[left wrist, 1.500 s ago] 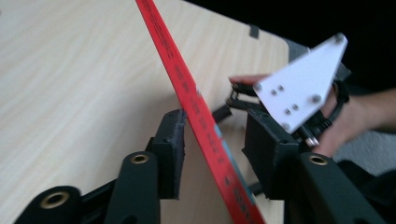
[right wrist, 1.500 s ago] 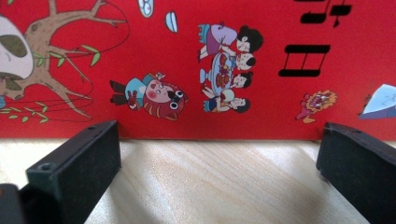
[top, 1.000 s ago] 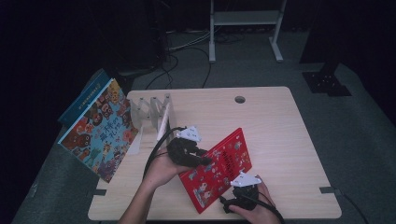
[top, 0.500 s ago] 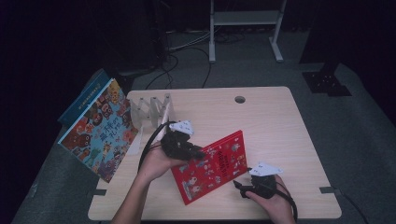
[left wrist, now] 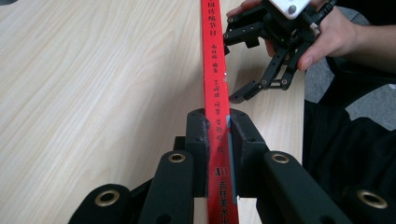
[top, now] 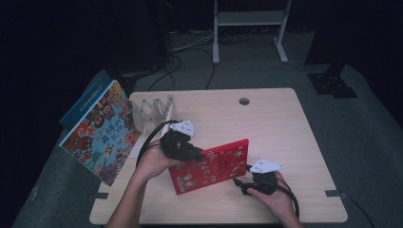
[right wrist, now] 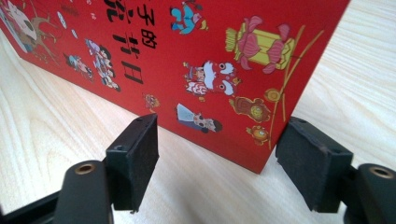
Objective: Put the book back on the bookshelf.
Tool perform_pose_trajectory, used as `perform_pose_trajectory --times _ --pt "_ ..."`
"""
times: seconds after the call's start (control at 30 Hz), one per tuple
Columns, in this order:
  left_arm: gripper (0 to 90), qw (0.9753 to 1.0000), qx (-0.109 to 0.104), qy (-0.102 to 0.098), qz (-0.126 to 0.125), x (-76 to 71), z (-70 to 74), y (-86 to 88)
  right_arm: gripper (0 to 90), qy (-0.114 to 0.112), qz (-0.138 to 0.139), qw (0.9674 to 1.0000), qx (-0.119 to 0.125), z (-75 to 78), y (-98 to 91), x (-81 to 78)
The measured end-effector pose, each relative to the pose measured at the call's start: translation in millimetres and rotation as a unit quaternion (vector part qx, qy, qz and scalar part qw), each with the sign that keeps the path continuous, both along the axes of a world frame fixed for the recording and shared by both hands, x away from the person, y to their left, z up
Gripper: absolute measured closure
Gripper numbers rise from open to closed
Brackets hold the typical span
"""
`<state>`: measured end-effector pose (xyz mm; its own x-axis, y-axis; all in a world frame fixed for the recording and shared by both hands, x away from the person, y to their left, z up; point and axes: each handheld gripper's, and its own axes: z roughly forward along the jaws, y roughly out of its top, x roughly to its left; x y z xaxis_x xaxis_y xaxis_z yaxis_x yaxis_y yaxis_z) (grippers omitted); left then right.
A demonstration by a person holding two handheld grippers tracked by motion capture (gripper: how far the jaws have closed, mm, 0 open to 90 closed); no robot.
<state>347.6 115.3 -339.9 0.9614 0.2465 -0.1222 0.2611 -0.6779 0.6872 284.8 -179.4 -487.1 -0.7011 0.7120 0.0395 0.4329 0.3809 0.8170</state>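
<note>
A red picture book (top: 211, 166) stands on edge on the table (top: 285, 128), tilted. My left gripper (top: 190, 152) is shut on its upper left edge. In the left gripper view the jaws (left wrist: 218, 140) pinch the red spine (left wrist: 214, 70) from both sides, having just closed tighter. My right gripper (top: 244, 183) sits at the book's lower right corner. In the right gripper view its jaws (right wrist: 219, 163) stand apart in front of the book cover (right wrist: 187, 56), touching nothing. They have just been closing, with only the book's corner near the right pad (right wrist: 310, 163).
Large colourful picture books (top: 102, 128) lean at the table's left edge. A clear divider rack (top: 152, 111) stands beside them. A cable hole (top: 244, 101) is at the back. A metal stand (top: 247, 19) is on the floor beyond.
My right gripper has come off the book's lower edge and moved right, its jaws narrower. The book has swung from a steep diagonal to a flatter lie, still held by the left gripper.
</note>
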Motion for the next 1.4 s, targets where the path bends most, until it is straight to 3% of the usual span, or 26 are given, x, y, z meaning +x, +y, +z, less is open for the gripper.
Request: perform_pose_trajectory --times 0.17,0.23,0.43,0.67,0.77,1.0,1.4 --pt "79.5 0.9999 0.002 0.000 -0.010 -0.2 1.1 5.0 29.4 -0.011 -0.007 0.9999 0.002 0.4 -2.3 3.4" --pt "79.5 0.9999 0.002 0.001 -0.013 -0.3 1.2 5.8 29.5 -0.006 -0.009 0.9999 0.005 0.2 -3.2 4.9" --pt "79.3 0.9999 0.006 -0.002 -0.013 0.1 1.5 6.3 28.9 0.000 0.012 0.9999 -0.001 -2.1 6.2 2.0" --pt "73.5 0.9987 0.048 -0.015 -0.013 -0.4 7.4 2.5 28.9 0.000 0.014 0.9999 -0.003 -1.8 9.7 -4.1" --pt "71.6 0.9983 0.053 -0.016 -0.019 -0.9 11.2 -0.7 28.9 -0.005 0.016 0.9999 0.001 -3.6 11.8 -8.4" --pt "68.4 0.9962 0.076 -0.020 -0.038 -2.2 15.0 -18.5 28.0 -0.006 0.023 0.9997 -0.003 -3.6 18.8 -17.9" --pt "64.5 0.9914 0.102 -0.020 -0.079 -5.5 12.3 -65.8 28.1 -0.018 0.043 0.9988 -0.017 -4.0 31.7 -30.2"
